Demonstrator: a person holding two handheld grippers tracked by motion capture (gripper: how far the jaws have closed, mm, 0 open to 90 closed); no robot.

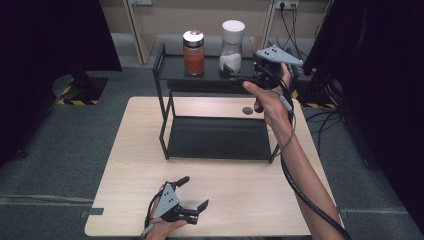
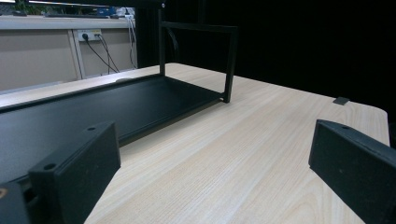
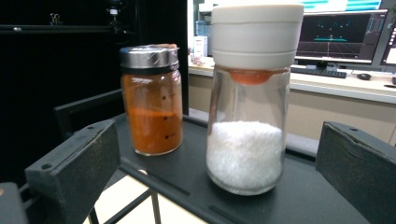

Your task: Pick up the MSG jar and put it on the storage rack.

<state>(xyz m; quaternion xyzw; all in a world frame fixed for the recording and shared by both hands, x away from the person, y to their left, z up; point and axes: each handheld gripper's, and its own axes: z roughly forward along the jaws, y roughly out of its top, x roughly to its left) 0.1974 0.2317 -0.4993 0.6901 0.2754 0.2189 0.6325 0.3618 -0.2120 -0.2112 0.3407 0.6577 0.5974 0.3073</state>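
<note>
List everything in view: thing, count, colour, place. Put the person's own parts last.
Table: one, light wood, centre of the high view.
Rack: one, black, two shelves, standing on the table's far half.
Spice jar: one, glass with orange-red powder and a metal lid, on the rack's top shelf, left.
Salt jar: one, glass with white grains and a white cap, on the top shelf, right of the spice jar.
Left hand-held gripper: one, black with grey plate, jaws open, over the table's near edge.
Right hand-held gripper: one, black with grey plate, jaws open, at the top shelf, facing the salt jar.
</note>
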